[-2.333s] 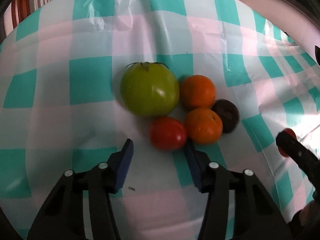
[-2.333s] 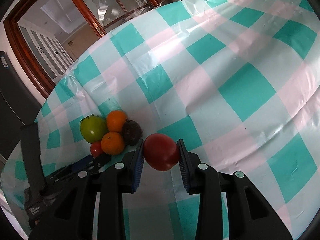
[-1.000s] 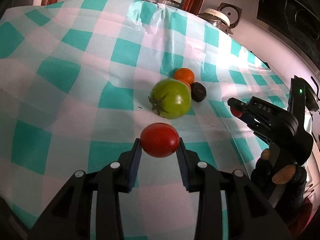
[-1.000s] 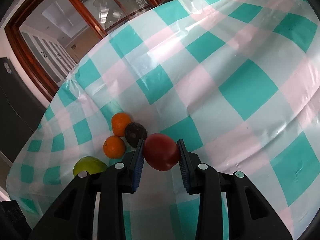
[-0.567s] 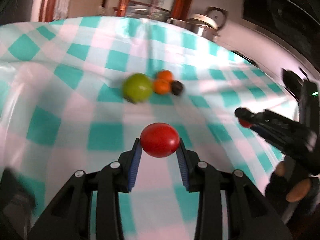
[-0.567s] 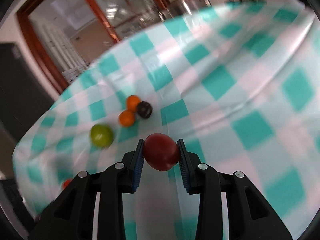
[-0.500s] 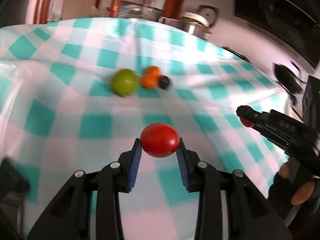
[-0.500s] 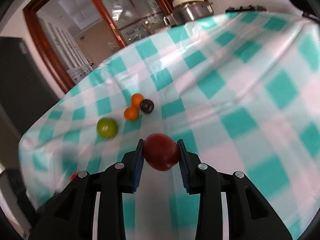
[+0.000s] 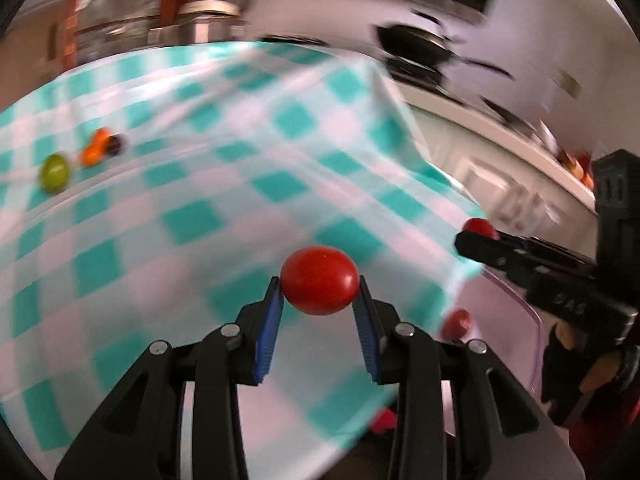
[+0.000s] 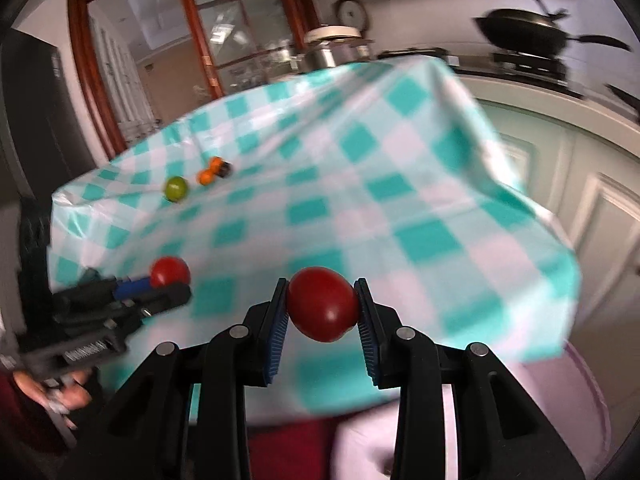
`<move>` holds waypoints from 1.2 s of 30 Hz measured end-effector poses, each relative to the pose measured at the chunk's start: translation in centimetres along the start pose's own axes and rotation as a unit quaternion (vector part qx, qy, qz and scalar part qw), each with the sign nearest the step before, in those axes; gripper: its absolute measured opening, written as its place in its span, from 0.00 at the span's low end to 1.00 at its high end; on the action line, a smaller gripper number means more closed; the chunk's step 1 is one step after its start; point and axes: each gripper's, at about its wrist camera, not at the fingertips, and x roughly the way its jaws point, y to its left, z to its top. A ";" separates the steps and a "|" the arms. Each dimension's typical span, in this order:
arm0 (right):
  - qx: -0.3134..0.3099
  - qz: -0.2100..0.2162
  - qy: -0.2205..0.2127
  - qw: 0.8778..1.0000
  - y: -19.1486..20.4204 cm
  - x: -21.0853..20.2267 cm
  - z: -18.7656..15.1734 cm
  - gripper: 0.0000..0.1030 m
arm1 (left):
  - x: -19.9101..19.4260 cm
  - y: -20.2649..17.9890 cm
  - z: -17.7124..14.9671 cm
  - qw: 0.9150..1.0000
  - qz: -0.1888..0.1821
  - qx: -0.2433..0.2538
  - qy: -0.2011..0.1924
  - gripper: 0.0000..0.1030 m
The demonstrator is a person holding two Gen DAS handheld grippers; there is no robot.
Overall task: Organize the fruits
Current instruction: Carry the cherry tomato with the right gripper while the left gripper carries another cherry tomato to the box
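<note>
Two red tomatoes in transit: left gripper clamped on one, right gripper clamped on the other, both near the table edge. Green tomato, oranges and dark fruit left on the cloth, unsorted. Destination unclear.

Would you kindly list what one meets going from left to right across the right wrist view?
Left gripper with its red tomato → green tomato → two oranges → dark fruit → darker red tomato held in the right gripper.
</note>
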 end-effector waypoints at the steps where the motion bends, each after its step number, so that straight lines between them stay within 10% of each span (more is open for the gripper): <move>1: 0.003 -0.017 0.003 1.000 -1.5 -1.0 -1.3 0.33 | 0.5 -1.4 -0.1 1.000 -0.009 0.016 0.009 0.35; 8: 0.066 -0.113 0.056 0.990 -10.6 -2.2 -7.7 0.33 | 6.2 -12.3 -3.2 0.980 -0.074 0.152 0.106 0.35; 22: 0.044 -0.191 0.313 0.929 -17.1 4.8 -18.6 0.33 | 23.5 -20.4 -12.5 0.895 -0.093 0.245 0.362 0.35; 36: 0.058 -0.185 0.357 0.914 -18.1 6.2 -20.4 0.34 | 26.5 -20.5 -14.3 0.880 -0.073 0.253 0.396 0.36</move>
